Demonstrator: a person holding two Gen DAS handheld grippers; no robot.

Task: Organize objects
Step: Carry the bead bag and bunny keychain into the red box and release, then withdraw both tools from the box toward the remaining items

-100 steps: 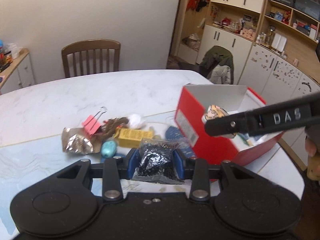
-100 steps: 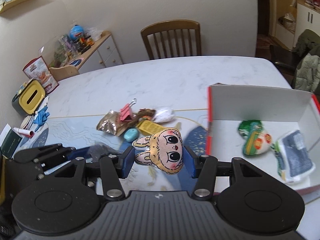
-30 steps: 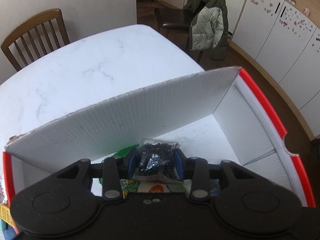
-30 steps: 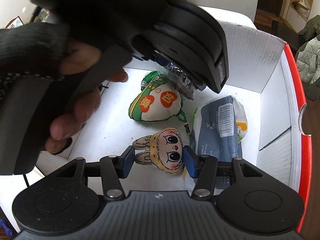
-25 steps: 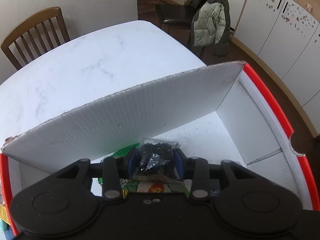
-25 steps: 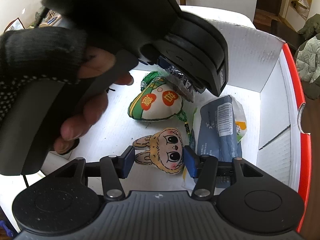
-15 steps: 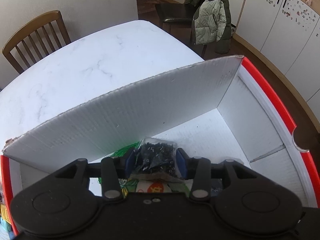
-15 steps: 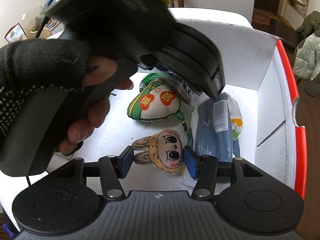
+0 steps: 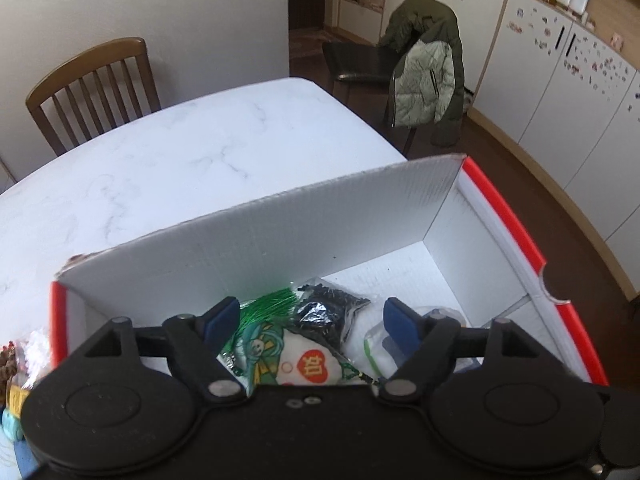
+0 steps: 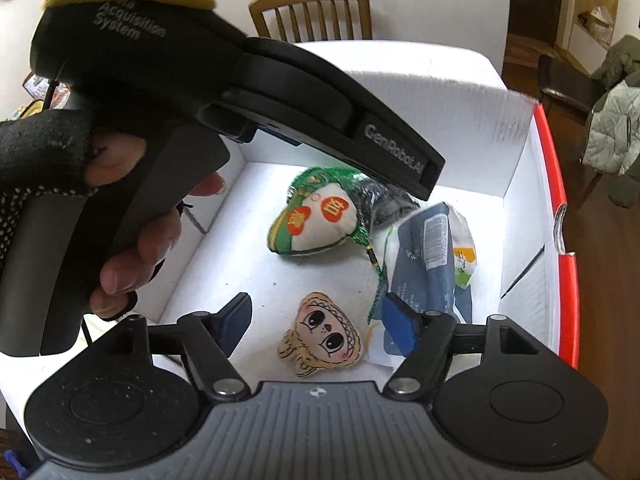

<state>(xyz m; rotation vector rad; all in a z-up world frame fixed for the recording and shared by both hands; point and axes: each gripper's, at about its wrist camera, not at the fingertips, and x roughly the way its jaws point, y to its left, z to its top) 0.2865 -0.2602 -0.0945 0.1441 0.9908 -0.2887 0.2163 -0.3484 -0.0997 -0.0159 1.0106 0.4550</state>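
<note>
Both grippers are hanging over the red-and-white cardboard box (image 9: 500,208) sitting on the white marble table (image 9: 168,168), w/ nothing between either pair of fingers. The left gripper (image 9: 310,322) is spread wide, blue pads well apart, empty; the bag of small black bits (image 9: 330,314) is lying on the box floor just below and between them, partly on the green-and-white plush charm (image 9: 288,360). In the right wrist view that same left gripper (image 10: 432,168) is crossing over the box from the left, gripped by a hand (image 10: 132,216) in a black fingerless glove, and its front end is hiding most of the black bag (image 10: 384,200). The right gripper (image 10: 316,320) is also wide open and empty, approx. above the cartoon-face plush doll (image 10: 322,340), which is lying face up on the box floor near the front wall, apart from both pads. The blue-and-white packet (image 10: 432,252) is resting to the doll's right, near the right wall, w/ the charm's green cord (image 10: 376,276) trailing down beside it. Outside the box at left, a few leftover items (image 9: 16,364) are showing on the table, too cut off to name. 1 wooden chair (image 9: 92,88) is standing at the table's far side, and a 2nd chair w/ a green jacket (image 9: 428,76) draped on it is off to the right.
</note>
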